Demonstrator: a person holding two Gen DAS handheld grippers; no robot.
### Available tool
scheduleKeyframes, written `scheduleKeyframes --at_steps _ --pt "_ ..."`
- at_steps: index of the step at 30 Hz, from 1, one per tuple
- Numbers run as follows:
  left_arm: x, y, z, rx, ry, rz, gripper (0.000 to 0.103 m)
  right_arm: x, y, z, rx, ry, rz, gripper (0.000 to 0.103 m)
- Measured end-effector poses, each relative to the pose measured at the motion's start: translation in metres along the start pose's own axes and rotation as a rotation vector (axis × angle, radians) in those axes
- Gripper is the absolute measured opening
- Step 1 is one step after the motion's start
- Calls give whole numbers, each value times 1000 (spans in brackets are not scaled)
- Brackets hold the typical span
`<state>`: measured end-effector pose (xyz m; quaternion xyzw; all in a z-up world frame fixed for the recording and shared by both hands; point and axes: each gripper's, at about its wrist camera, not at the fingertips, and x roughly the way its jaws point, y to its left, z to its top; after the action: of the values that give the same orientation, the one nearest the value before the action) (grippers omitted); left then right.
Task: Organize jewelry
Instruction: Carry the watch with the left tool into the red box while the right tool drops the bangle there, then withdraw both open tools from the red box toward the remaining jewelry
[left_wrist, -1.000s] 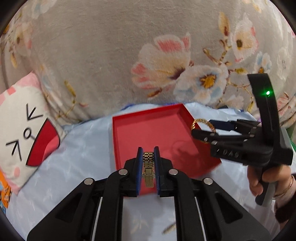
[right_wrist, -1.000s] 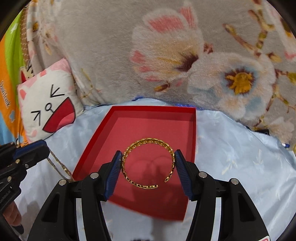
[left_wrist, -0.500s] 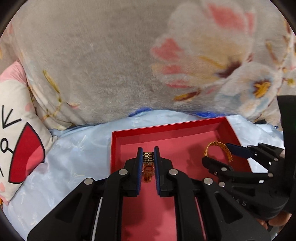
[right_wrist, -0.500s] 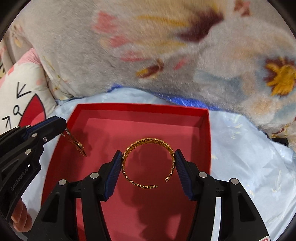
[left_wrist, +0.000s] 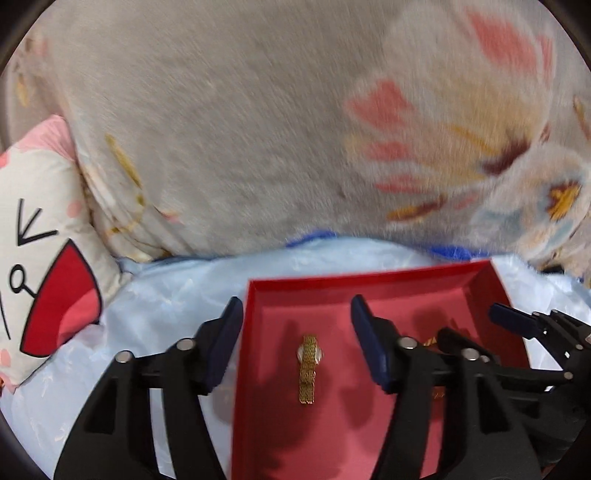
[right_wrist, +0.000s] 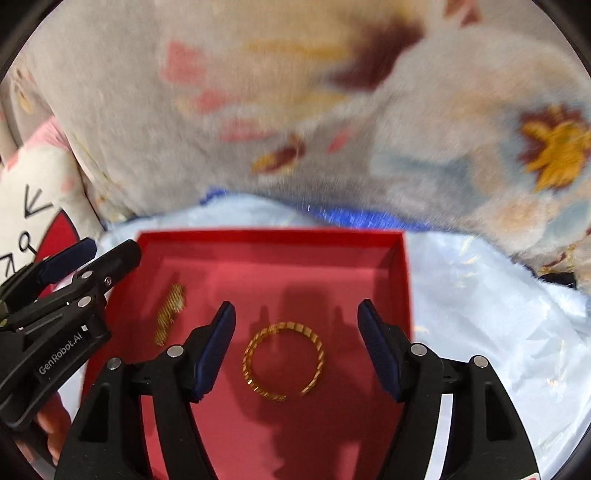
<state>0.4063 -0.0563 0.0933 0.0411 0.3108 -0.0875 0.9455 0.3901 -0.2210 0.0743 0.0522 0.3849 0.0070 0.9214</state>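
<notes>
Pale blue satin bedding fills the left wrist view, backed by a grey floral blanket and a cartoon-face pillow. A red tray sits on the bedding. The left gripper has just spread its fingers, and a gold watch lies free on the tray floor between them. The right gripper reaches in from the right.

Seen from the right wrist, the right gripper has just widened its fingers; a gold open bangle lies flat in the tray between them, touching neither. The watch lies to its left, near the left gripper.
</notes>
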Motion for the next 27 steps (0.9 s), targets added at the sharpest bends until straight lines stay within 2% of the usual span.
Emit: scheduleKeyframes --at_steps 3,6,10,13,19,22,27 --pt "-21 8 0 -16 -13 -31 60 -29 -4 -3 -1 -54 15 67" --pt "-50 14 -9 9 -47 -28 64 -59 -13 -13 2 -90 37 69" --pt "-87 21 -31 47 -64 -8 65 -102 -28 -42 -9 -112 36 70" --pt "-114 26 -54 50 -59 -22 65 -127 -37 -67 -18 -108 27 71" --pt "-158 28 -112 45 15 -94 67 -171 -45 -134 -22 -75 12 72" --pt "-174 26 -147 44 46 -121 69 -185 -38 -172 -65 -56 -23 72" --pt "-186 25 -201 12 134 -157 69 -205 -27 -227 -120 -37 -45 72"
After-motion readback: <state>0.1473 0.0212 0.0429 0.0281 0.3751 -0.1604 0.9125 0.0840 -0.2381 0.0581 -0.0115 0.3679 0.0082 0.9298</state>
